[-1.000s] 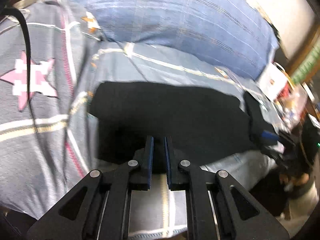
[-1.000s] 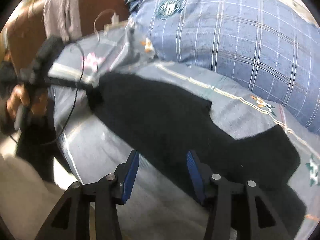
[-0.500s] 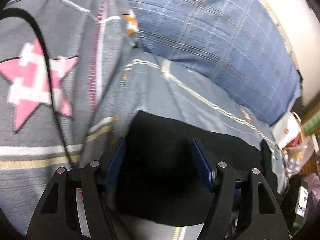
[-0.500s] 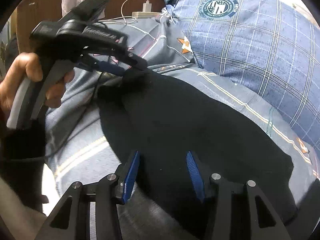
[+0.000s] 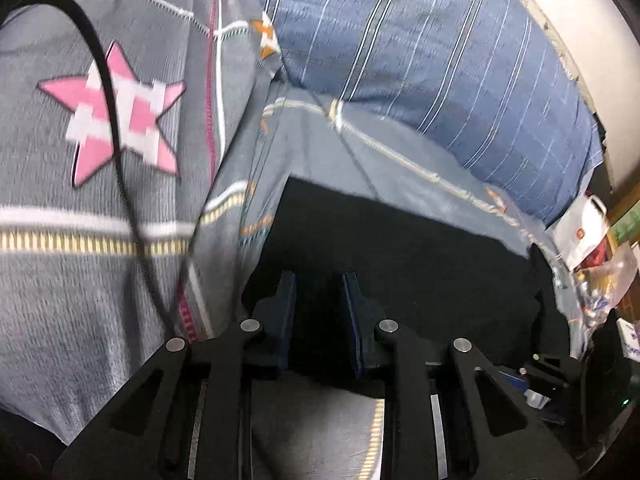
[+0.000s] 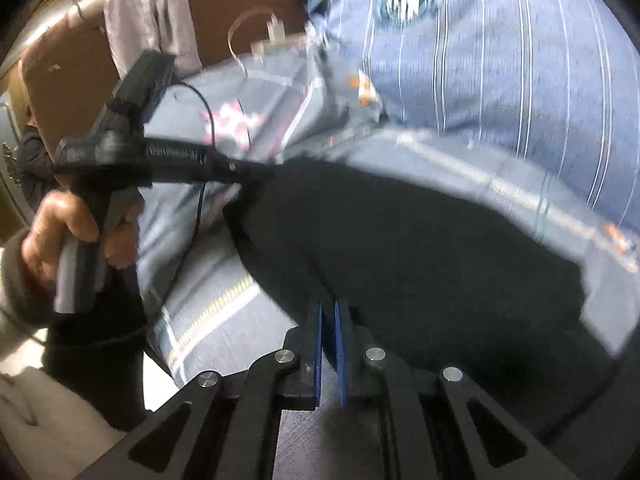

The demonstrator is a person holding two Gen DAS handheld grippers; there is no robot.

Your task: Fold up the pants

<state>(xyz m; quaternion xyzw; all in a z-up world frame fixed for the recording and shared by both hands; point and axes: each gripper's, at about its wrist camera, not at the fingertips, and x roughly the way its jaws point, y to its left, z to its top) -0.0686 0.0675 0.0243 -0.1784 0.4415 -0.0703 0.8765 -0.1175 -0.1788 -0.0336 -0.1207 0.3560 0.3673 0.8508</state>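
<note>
From the left wrist view, the left gripper (image 5: pixel 318 280) sits low over the near left corner of the black pants (image 5: pixel 400 256), which lie flat on a grey patterned bedsheet (image 5: pixel 100 280) just below a blue plaid pillow (image 5: pixel 440 60). Its jaws are closing, with dark cloth between the blue pads; whether they already press on the fabric cannot be told here. A black cable (image 5: pixel 120 152) runs across the sheet beside a pink star print (image 5: pixel 120 120). From the right wrist view, the right gripper (image 6: pixel 329 308) has its jaws drawn nearly together at the near edge of the pants (image 6: pixel 400 248), seemingly pinching the hem, though blur hides the contact itself. Across the garment, the left gripper (image 6: pixel 256 170) reaches the far corner, carried by a hand (image 6: pixel 72 232) on its handle. The pants look like soft, light, limp cloth that will sag and drape between two held points, and will not slip much on the sheet. The sound holds are the two corners of one short edge, gathering all layers, so that the edge lifts straight and carries over evenly.
</note>
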